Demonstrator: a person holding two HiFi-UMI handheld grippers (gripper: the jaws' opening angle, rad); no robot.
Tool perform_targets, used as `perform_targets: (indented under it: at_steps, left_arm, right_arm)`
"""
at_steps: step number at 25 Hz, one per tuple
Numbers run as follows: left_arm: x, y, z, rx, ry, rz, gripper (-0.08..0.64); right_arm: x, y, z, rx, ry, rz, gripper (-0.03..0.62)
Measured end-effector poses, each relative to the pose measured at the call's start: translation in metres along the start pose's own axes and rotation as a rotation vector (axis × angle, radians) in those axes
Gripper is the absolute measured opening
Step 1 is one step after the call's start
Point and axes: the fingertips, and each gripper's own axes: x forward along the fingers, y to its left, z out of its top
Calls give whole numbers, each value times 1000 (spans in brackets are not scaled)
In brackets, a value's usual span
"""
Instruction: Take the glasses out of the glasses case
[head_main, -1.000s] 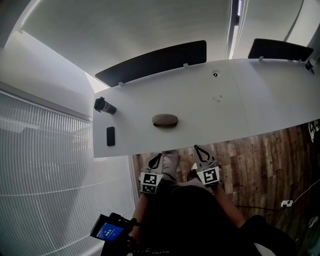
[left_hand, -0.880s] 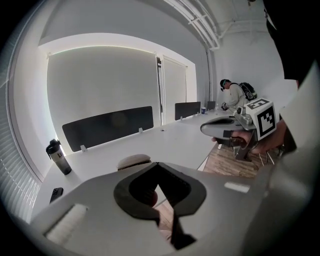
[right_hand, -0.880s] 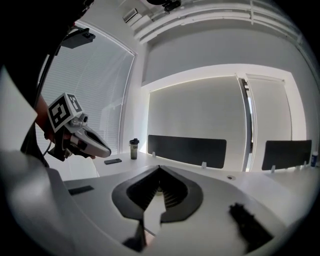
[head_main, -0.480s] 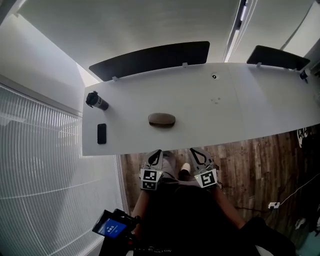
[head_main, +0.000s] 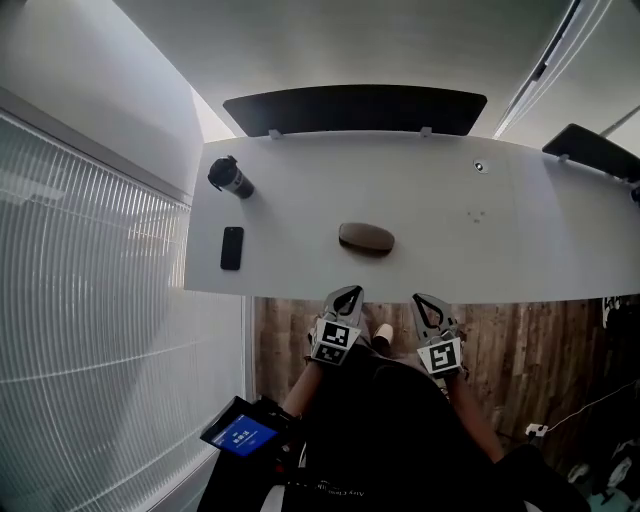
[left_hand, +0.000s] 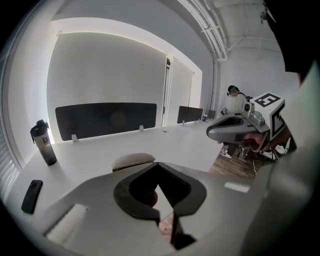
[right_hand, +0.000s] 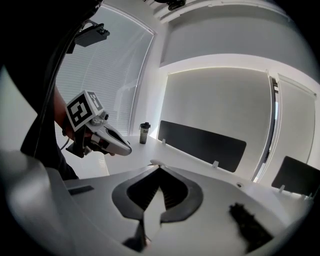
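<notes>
Left gripper (head_main: 346, 293): jaws pressed together, nothing between them. Right gripper (head_main: 424, 299): pinched shut too, and empty. Both hang just off the near edge of the white table (head_main: 520, 250), apart from the glasses case (head_main: 366, 237), which lies closed mid-table, its contents hidden. Well left of it are a black phone (head_main: 231, 248) and a dark tumbler (head_main: 231, 177).

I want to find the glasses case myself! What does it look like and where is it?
Look at the long white table. Near its front edge lies the glasses case. It is a rounded brownish oval, unlike the flat black phone and the tall dark bottle to its left.
</notes>
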Motion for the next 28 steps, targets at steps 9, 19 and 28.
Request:
perform_targets:
  at_steps: [9,19,28]
  left_arm:
    - [50,37,-16,-28,62,-86,2]
    - [94,69,-31,115,159,-123,3]
    - [112,88,-51,256,218,-219,30]
  right_arm:
    - [79,-1,-2,-47,128,152,8]
    - [154,-6,1,-136,234,271,9]
    - [195,18,-26,-405,415,330,121]
